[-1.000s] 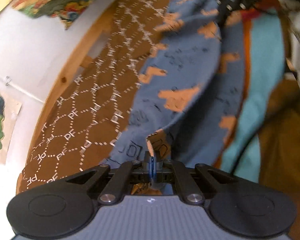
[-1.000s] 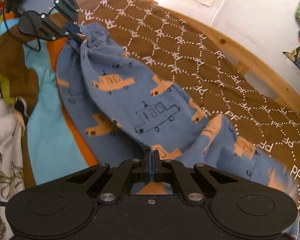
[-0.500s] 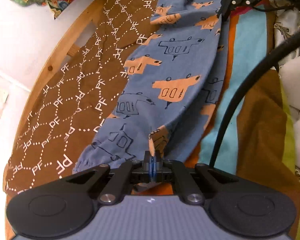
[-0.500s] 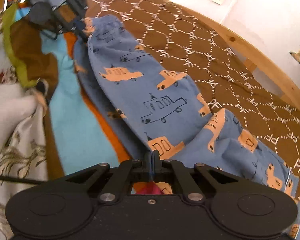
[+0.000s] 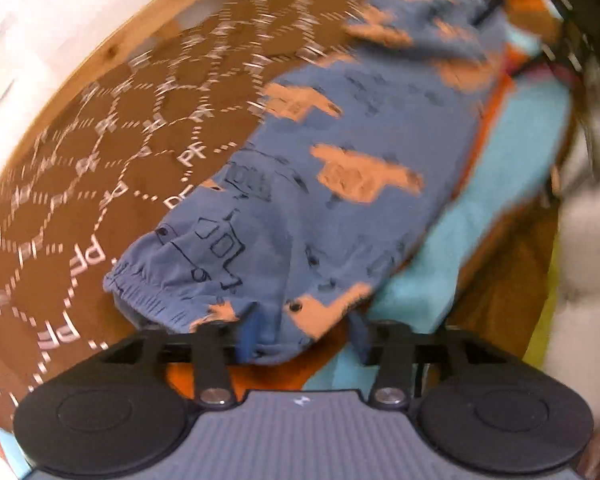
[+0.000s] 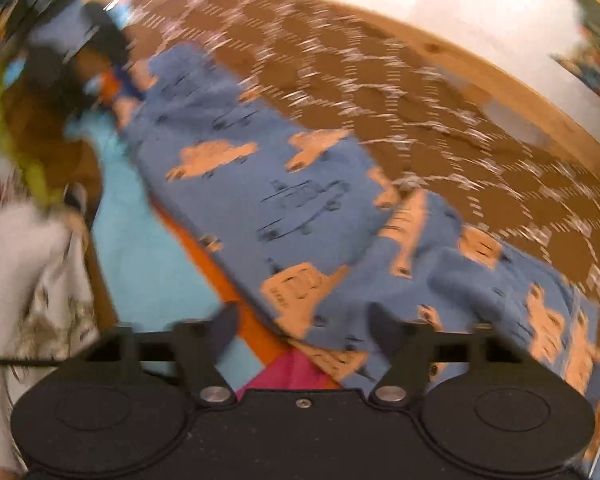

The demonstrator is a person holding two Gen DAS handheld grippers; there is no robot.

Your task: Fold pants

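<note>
Blue pants [image 5: 340, 168] with orange cars are seen from the left wrist, spread across a brown blanket [image 5: 100, 152]; the left gripper [image 5: 300, 332] is opening over the cuff, nothing pinched. From the right wrist, the right gripper [image 6: 300, 324] is opening over the pants' near edge, nothing clamped.

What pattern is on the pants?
Blue pants with orange and dark-outlined vehicle prints, clearest in the right wrist view.

left gripper [image 5: 304, 334] jaws opening, pants [image 5: 320, 184] released | right gripper [image 6: 304, 326] jaws opening, released
</note>
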